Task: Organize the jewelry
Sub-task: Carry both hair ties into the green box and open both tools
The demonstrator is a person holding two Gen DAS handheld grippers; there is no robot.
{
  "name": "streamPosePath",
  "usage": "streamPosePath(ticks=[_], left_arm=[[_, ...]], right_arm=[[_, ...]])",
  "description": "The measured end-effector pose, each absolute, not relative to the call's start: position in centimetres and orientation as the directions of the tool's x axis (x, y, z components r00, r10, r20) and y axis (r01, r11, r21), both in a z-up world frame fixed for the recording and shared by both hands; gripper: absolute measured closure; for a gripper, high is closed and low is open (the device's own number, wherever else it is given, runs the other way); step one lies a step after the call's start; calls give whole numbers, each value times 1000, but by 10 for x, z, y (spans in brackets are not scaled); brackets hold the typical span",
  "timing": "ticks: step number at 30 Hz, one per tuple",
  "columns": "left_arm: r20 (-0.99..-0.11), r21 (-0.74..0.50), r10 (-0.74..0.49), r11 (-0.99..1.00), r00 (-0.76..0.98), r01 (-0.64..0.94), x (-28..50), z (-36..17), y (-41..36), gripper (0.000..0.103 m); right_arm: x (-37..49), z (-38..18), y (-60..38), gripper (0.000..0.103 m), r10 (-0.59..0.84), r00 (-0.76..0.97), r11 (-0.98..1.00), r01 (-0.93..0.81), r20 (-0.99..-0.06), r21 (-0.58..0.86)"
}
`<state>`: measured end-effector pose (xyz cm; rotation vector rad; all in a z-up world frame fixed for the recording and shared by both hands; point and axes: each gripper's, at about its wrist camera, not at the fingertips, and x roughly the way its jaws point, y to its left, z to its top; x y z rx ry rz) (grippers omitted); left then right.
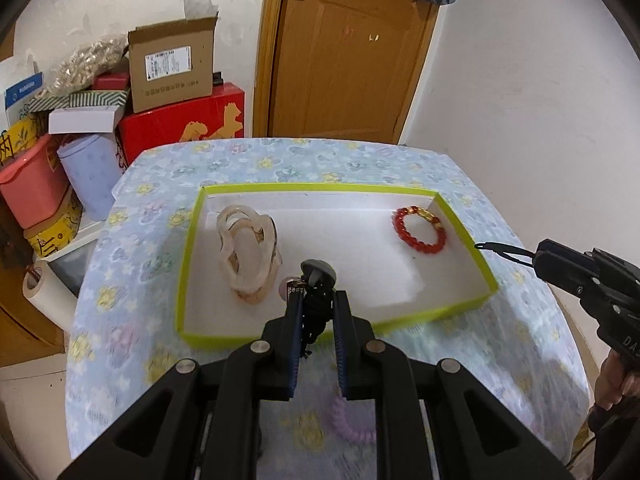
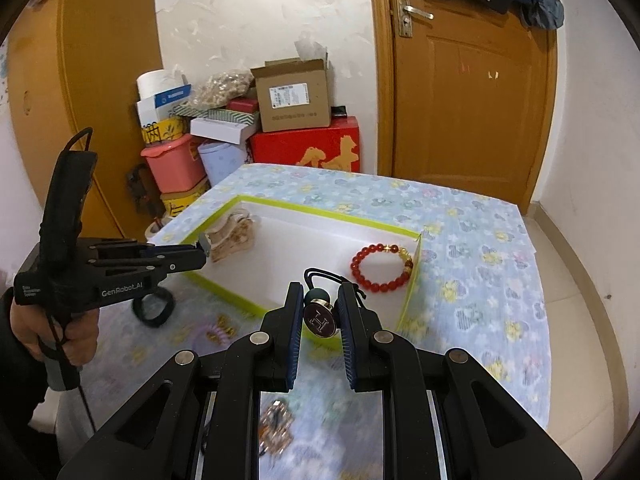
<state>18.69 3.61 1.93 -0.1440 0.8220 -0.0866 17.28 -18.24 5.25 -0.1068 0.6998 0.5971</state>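
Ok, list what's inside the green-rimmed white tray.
Inside the green-rimmed white cardboard tray: a red bead bracelet with gold charms at the right end and a pale translucent coiled piece at the left. The left hand-held gripper hides part of the floor.

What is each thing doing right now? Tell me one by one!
Left gripper: shut on a dark hair tie with a round charm, over the tray.
Right gripper: shut on a round H charm hair tie.
Green-edged tray: open, on the table.
Red bead bracelet: lying flat inside the tray.
Pale bangles: heaped in the tray's left end.
Purple coil hair tie: still on the tablecloth, outside the tray.
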Motion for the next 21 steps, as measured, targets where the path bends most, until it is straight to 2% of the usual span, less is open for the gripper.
streamPosePath(ticks=[9,21], left_arm=[[-764,-145,-105,989,636,-11,224,-2,43,88],[-791,-114,-45,991,611,-76,235,-18,63,88]], right_arm=[[215,22,-176,85,460,568,840,-528,-682,127],[245,-18,-175,85,417,502,856,-496,-758,142]])
